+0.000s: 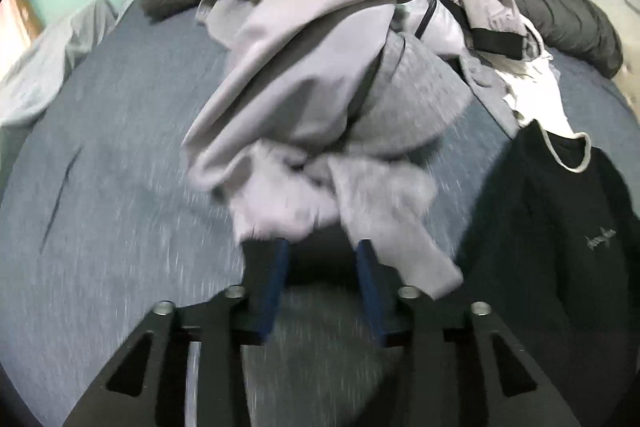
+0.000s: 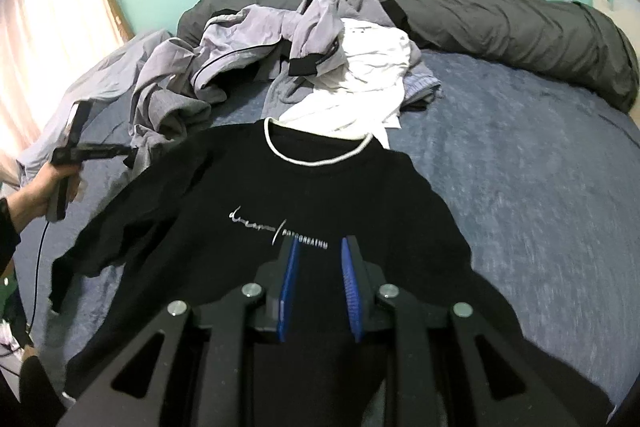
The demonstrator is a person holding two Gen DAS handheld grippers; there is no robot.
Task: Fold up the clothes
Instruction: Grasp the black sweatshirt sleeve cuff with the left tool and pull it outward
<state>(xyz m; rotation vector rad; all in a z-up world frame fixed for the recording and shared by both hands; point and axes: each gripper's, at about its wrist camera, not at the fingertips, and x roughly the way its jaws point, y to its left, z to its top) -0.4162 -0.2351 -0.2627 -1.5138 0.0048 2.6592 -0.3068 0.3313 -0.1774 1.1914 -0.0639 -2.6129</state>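
Note:
A black sweatshirt (image 2: 320, 195) with a white collar and pale chest lettering lies spread flat on the bed, front up; in the left wrist view its body (image 1: 560, 227) shows at the right. My right gripper (image 2: 320, 251) hovers over its chest, jaws a little apart with nothing between the blue pads. My left gripper (image 1: 320, 251) stands open, and a bunched light grey garment (image 1: 312, 67) hangs blurred just past its fingertips, its hem brushing them. In the right wrist view a hand (image 2: 40, 191) holds the left gripper (image 2: 134, 151) by the grey cloth at the sweatshirt's left shoulder.
The bed has a blue sheet (image 2: 540, 187). Beyond the sweatshirt lies a pile of grey jackets (image 2: 248, 39) and a white shirt (image 2: 360, 79). A dark grey duvet (image 2: 500, 27) is rolled along the far edge against a teal wall. A pale curtain (image 2: 48, 47) hangs at the left.

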